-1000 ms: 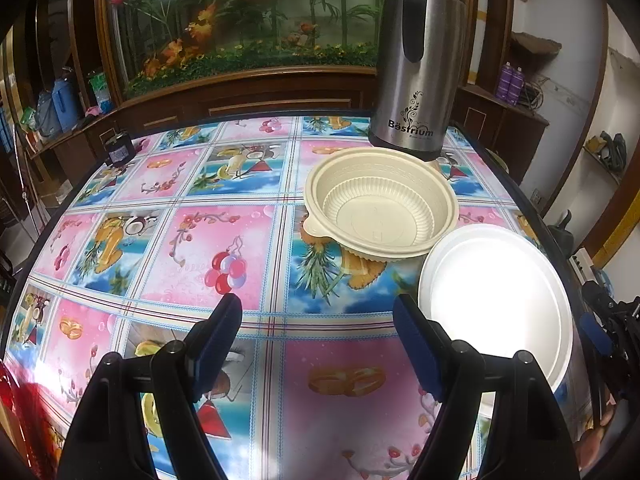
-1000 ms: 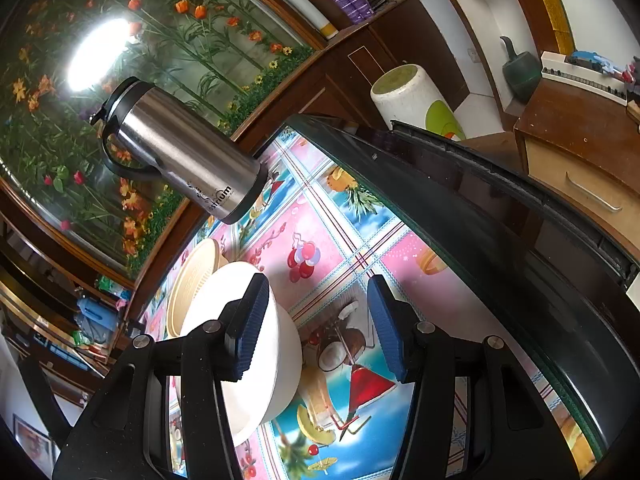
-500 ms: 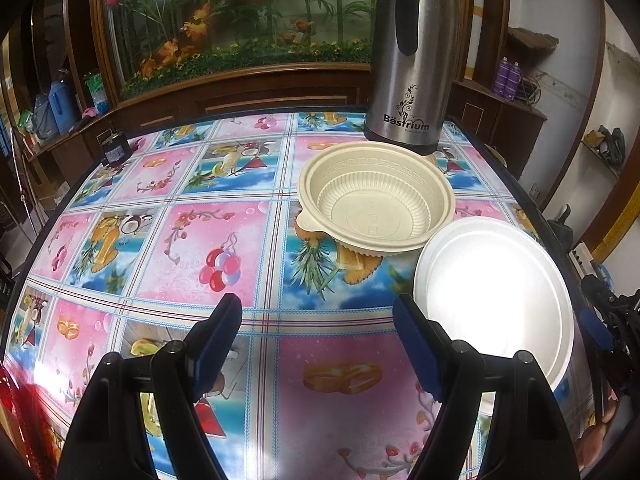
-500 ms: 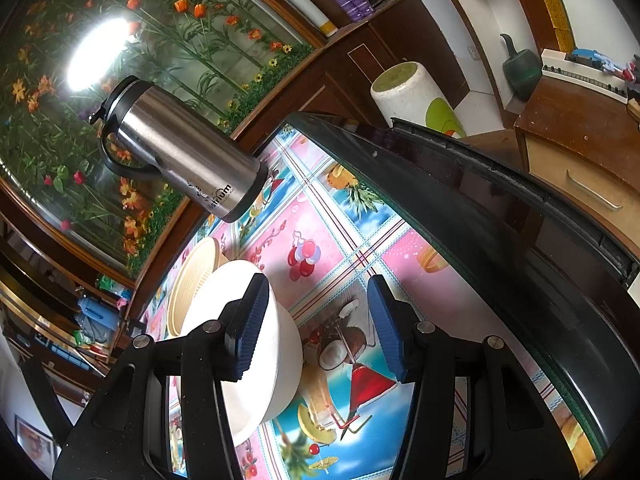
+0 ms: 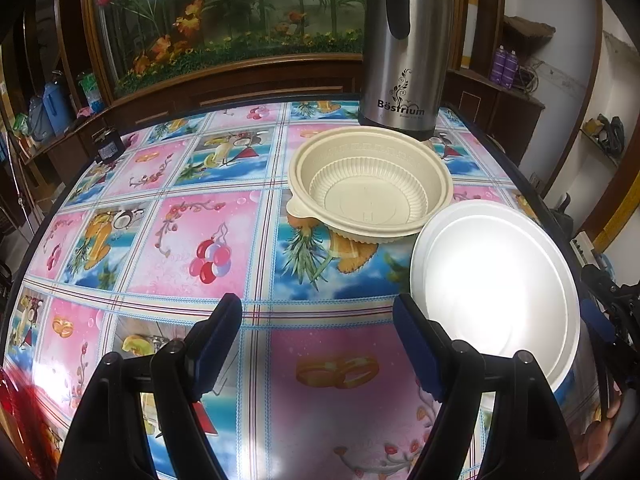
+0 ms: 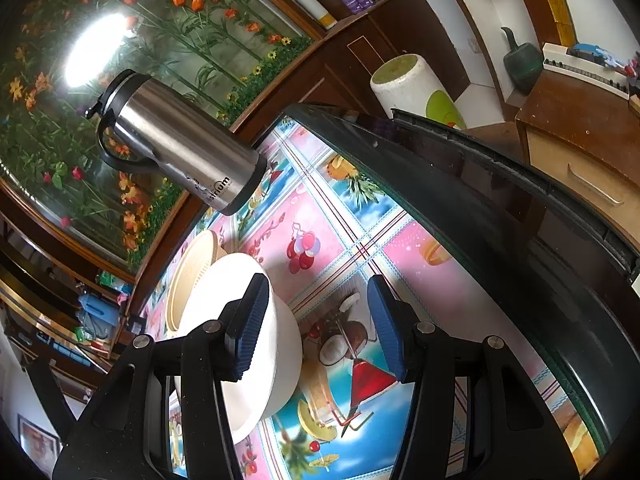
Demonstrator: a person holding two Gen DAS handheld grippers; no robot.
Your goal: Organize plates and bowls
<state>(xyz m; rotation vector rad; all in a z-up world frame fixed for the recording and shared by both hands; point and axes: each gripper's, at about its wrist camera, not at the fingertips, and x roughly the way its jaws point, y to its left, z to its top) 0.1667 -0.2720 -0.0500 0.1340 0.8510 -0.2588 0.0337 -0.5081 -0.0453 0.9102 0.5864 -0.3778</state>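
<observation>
Hovering above the patterned tablecloth point(image 5: 208, 240), the left gripper point(image 5: 316, 344) has its jaws spread wide with nothing between them. The cream ribbed bowl point(image 5: 370, 188) sits ahead of it and a little to its right. The white foam plate point(image 5: 492, 280) lies just beside its right finger, at the near right edge of the table point(image 6: 480, 216).

The right gripper point(image 6: 316, 328) is parted about halfway and empty. Its left pad point(image 6: 248, 324) overlaps the plate's rim point(image 6: 256, 360) in the right wrist view; whether it touches cannot be told.

Risks, as judged:
- The plate looks light and sits near the table edge. A sideways nudge from either finger could slide it off.
- Its thin rim may crack or dent under a hard pinch.
- The plate seems to abut or overlap the bowl's near rim, so lifting one could drag the other.
- The steel Bestrium flask point(image 5: 406, 44) stands right behind the bowl. A push on the bowl could knock it.

Hard to make out:
- Glare washes out the plate's centre, hiding its depth and whether more than one is stacked.
- Only a sliver of the bowl point(image 6: 192, 276) shows past the plate from the right wrist.
- The right gripper shows at the far right of the left wrist view only as dark, cut-off shapes.
- A red blur at the lower left corner is unidentifiable.
</observation>
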